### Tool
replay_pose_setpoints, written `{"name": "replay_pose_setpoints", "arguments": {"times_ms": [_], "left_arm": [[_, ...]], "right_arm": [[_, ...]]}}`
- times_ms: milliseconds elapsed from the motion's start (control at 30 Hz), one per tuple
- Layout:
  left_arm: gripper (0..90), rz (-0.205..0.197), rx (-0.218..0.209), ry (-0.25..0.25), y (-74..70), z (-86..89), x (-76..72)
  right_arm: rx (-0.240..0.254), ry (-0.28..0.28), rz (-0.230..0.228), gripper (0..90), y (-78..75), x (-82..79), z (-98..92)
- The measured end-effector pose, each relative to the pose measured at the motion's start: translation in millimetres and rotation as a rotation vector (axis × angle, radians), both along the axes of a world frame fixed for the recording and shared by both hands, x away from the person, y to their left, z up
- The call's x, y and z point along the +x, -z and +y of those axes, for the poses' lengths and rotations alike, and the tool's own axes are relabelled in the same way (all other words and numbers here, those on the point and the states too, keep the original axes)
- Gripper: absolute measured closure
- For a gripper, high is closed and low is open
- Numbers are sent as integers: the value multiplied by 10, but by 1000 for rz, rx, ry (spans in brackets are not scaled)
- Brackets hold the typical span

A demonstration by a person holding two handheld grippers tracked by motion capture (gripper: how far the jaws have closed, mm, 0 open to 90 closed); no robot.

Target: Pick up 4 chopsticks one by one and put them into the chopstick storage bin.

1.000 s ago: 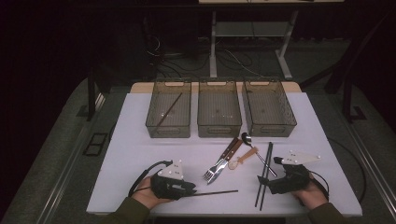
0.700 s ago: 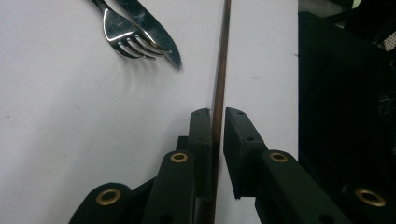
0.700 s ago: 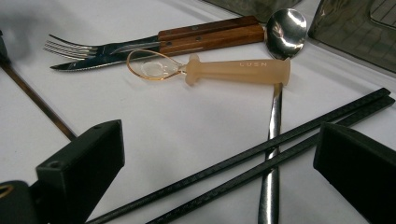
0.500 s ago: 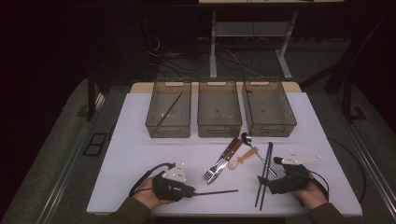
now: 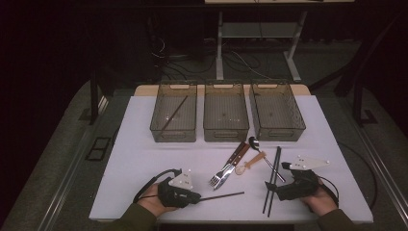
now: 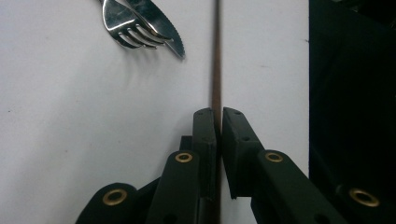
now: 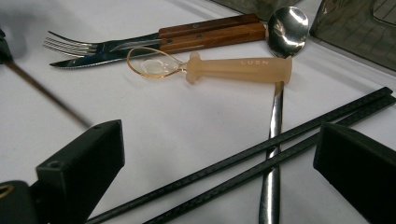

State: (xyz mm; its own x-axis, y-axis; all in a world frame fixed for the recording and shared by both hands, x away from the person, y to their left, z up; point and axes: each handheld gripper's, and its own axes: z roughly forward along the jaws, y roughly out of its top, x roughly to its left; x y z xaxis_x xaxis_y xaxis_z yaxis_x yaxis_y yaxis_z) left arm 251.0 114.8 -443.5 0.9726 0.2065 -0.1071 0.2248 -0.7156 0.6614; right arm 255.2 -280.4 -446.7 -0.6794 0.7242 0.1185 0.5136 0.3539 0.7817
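The left gripper [image 5: 196,197] lies low on the white tabletop [image 5: 139,154] at about seven o'clock in the high view, held in the person's left hand [image 5: 150,202]. Its fingers [image 6: 205,135] have just been closing and now pinch a thin brown chopstick [image 5: 221,195] between their pads. In the left gripper view the stick runs straight up from between the two black fingers toward twelve o'clock, its far end passing just beside the tips of the fork [image 6: 122,25] and the knife [image 6: 159,23]. In the high view the chopstick's long axis lies almost level across the tabletop, the gripped end at nine o'clock and the free tip pointing to three o'clock, tilted slightly upward. It lies flat on the tabletop near the front edge.

The right gripper [image 5: 269,186] rests at about five o'clock, held in the right hand [image 5: 320,202]. Its fingers [image 7: 79,172] are spread wide on either side of a pair of black chopsticks [image 7: 261,156], with no contact visible. That pair runs from six toward twelve o'clock in the high view and crosses over the handle of a metal spoon [image 7: 286,23]. A small pale plastic spoon [image 7: 233,69] lies touching the metal spoon.

Three clear bins stand in a row at twelve o'clock; the left bin [image 5: 159,127] holds another brown chopstick [image 5: 174,113].
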Motion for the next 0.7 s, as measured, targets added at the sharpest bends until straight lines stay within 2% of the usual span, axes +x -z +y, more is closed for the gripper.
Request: {"name": "replay_pose_setpoints", "arguments": {"times_ms": [300, 400, 533, 633, 667, 700], "left_arm": [[848, 32, -7, -6, 2, 4, 26], [849, 29, 3, 7, -7, 4, 38], [849, 46, 3, 9, -17, -6, 35], [850, 44, -1, 5, -34, -7, 37], [849, 32, 19, 32, -55, 9, 58], [850, 38, 10, 29, -61, 6, 54]], "right_arm": [[-2, -1, 1, 16, 0, 0, 3], [-1, -1, 0, 16, 1, 1, 3], [1, -2, -1, 16, -2, 0, 0], [0, -3, -2, 16, -2, 2, 0], [0, -3, -1, 16, -3, 0, 0], [0, -4, -2, 16, -2, 1, 0]]}}
